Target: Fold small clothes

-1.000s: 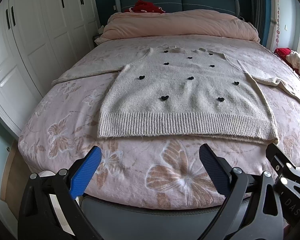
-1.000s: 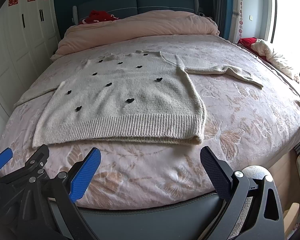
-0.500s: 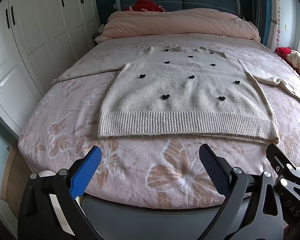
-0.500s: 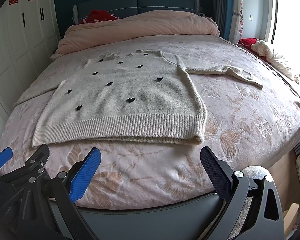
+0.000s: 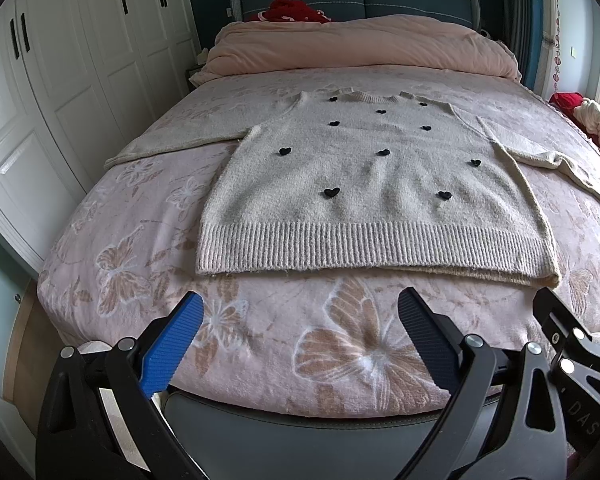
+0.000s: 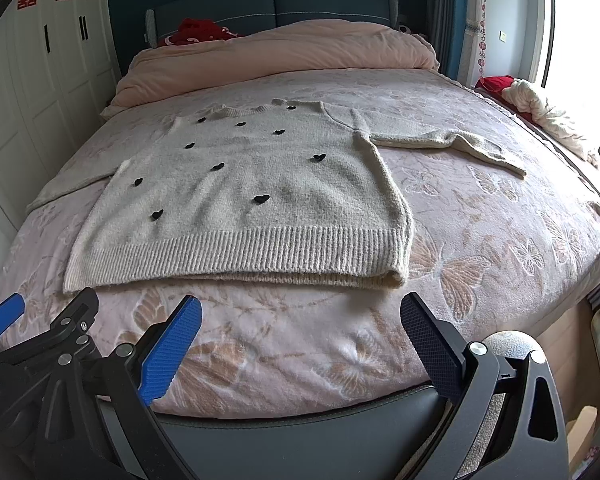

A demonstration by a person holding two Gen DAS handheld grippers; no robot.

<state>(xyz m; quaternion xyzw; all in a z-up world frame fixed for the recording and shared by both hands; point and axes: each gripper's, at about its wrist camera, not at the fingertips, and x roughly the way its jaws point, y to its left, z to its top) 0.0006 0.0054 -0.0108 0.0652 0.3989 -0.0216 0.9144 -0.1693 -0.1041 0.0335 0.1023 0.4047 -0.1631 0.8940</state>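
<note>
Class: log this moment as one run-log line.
sweater flat on bed, unfolded | left hand-held gripper open | right hand-held gripper open

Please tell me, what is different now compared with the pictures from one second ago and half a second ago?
Almost nothing changed. The left gripper and right gripper both stay open and empty above the near edge of the bed, with at most a very slight drift of the view. The sweater still lies flat, sleeves spread, untouched.
</note>
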